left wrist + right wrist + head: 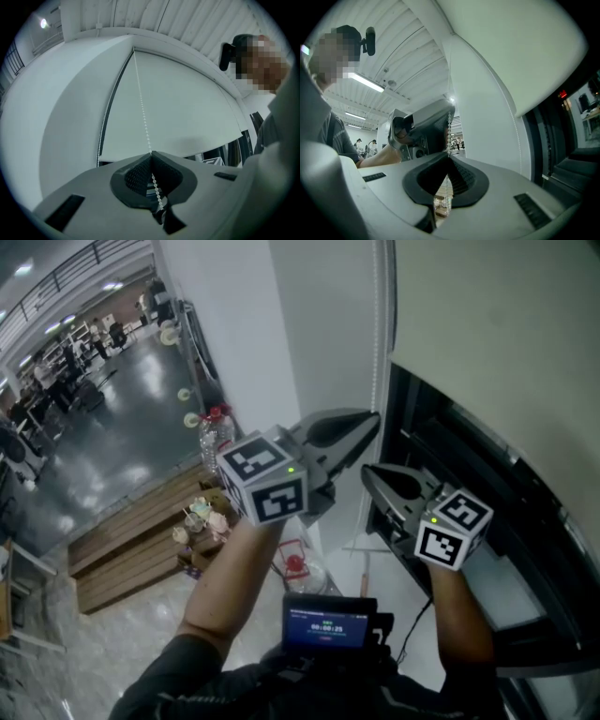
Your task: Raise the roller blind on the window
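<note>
Along left edge of roller blind (pixel 497 334), left gripper (pixel 373 420) and right gripper (pixel 368 472) both pinched tight onto bead chain (pixel 143 117); risk of beads slipping through pads if tugged off-vertical.

**My rig from the feed**

My left tongs (pixel 373 418) and right tongs (pixel 367 471) are grey shells with black ribbed pads (pixel 136 176). Each carries a white cube (pixel 265 476) with black square markers. I wear a dark sleeve (pixel 173 679) and a chest screen (pixel 325 624).
</note>
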Demonstrator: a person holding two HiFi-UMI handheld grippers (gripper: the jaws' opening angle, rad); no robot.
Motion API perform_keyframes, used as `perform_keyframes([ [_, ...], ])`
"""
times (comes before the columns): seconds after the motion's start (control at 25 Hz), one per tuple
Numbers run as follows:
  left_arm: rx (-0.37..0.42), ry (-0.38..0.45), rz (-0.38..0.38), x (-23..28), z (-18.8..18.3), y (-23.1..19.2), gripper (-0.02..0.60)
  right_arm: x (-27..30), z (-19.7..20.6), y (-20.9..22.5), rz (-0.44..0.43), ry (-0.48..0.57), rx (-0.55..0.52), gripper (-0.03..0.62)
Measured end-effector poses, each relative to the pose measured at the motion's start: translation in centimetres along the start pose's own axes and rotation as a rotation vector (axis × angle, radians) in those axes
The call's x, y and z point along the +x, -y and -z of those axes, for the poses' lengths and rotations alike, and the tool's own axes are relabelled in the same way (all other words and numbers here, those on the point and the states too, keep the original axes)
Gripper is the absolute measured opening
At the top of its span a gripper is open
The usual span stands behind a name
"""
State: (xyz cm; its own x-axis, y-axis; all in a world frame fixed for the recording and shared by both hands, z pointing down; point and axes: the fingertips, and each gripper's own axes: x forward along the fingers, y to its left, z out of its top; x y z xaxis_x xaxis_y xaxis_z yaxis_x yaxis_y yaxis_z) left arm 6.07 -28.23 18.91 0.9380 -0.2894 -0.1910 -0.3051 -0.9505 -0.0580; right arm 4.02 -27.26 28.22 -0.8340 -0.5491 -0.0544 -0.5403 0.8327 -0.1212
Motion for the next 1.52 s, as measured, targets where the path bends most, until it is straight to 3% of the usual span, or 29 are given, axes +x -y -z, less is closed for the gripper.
perform_keyframes([
  [0.6, -0.052, -0.11, -0.073, -1.4, 8.2, 0.2, 0.002, -0.4, 8.0, 1.1, 0.022, -0.112, 0.134, 0.003],
  [0.76, -0.022, -0.112, -0.083, -1.6, 8.2, 0.8, 0.002, -0.9, 8.1, 0.3, 0.029, -0.134, 0.09, 0.005],
  [0.84, -0.012, -0.118, -0.093, -1.7, 8.0, 0.5, 0.002, -1.4, 7.7, 0.2, 0.049, -0.166, 0.029, 0.038],
  [0.96, -0.029, -0.101, -0.092, -1.8, 7.7, 0.5, 0.002, -2.8, 5.5, 0.3, 0.06, -0.145, -0.03, 0.038],
  [1.28, -0.067, -0.07, -0.065, -1.2, 7.6, 1.7, 0.002, -4.1, -6.1, 1.4, 0.094, 0.071, -0.105, 0.066],
  [1.52, -0.074, -0.061, -0.056, -1.7, 7.4, 1.9, 0.002, -0.7, -9.7, 0.0, 0.051, 0.055, -0.181, 0.066],
])
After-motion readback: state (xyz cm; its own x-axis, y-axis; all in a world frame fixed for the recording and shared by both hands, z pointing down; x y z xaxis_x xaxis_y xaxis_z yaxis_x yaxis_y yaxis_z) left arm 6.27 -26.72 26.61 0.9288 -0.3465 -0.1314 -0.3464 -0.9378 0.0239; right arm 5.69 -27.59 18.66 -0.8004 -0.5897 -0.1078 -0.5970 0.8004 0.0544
